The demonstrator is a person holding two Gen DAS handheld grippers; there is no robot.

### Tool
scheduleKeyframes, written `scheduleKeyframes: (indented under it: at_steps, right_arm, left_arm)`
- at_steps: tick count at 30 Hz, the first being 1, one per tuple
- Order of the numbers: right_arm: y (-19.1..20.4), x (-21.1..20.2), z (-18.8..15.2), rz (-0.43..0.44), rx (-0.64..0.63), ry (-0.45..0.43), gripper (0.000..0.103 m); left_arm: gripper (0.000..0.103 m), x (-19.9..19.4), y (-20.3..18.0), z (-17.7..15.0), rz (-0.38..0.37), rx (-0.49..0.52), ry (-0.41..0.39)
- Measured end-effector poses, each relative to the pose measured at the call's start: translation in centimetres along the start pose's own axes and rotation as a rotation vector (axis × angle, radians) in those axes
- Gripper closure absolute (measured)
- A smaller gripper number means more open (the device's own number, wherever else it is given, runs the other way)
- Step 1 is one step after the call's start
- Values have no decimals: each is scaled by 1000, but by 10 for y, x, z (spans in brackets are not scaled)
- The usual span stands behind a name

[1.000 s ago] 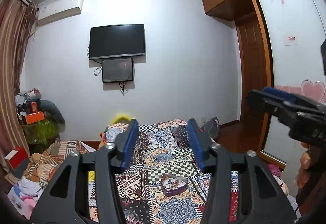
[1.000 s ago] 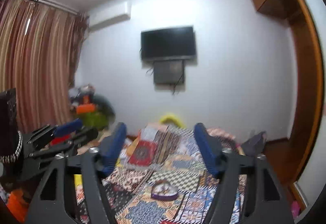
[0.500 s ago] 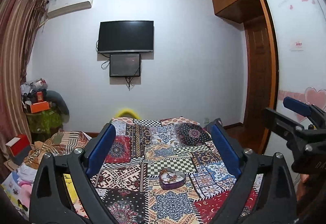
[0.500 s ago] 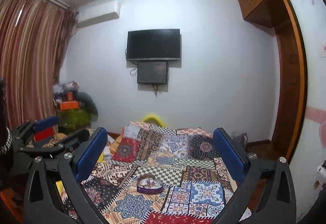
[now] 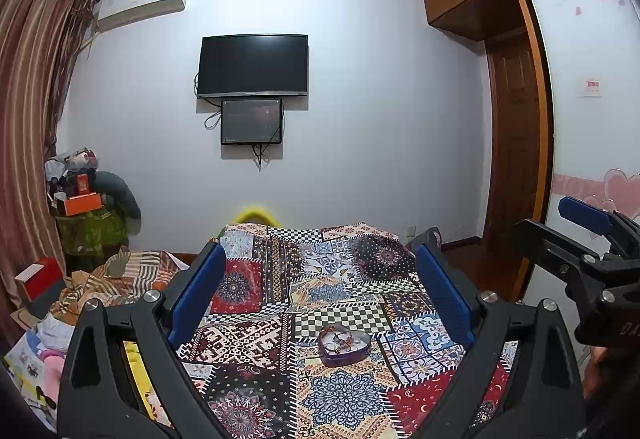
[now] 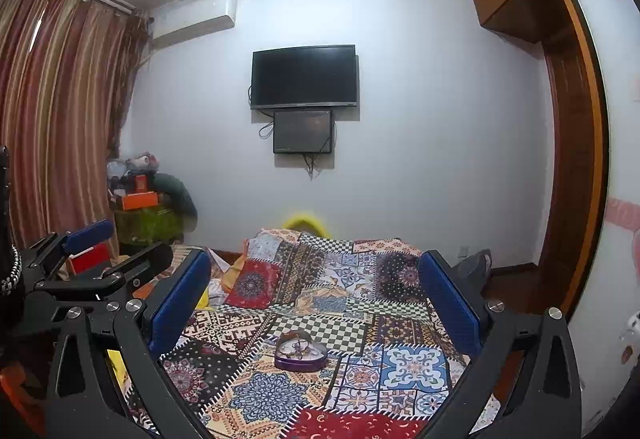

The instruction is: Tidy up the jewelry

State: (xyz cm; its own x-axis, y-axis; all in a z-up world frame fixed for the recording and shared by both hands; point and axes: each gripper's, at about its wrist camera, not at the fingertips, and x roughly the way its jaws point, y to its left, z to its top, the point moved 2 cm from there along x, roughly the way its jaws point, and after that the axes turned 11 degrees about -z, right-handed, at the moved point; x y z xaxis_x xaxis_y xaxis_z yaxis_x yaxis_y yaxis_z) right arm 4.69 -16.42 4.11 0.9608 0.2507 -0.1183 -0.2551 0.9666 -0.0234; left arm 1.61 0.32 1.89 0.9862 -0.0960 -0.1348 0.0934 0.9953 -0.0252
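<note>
The left gripper [image 5: 318,295] hangs above a patchwork bedspread [image 5: 332,391], jaws spread wide with nothing between them. A purple heart-shaped box [image 5: 344,345] of jewelry lies on the bed. The right gripper [image 5: 576,235] shows at the right edge.

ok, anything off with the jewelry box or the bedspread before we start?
Nothing stands out. The heart-shaped box sits flat and open on the patchwork bedspread, jewelry inside, nothing spilled around it. Both grippers are open and hold nothing.
</note>
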Motion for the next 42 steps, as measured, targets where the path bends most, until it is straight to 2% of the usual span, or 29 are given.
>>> scheduleKeyframes:
  at_steps: [42]
  right_arm:
    - [-3, 3, 3, 6, 18, 27, 0]
  left_arm:
    - [6, 15, 13, -6, -30, -54, 58]
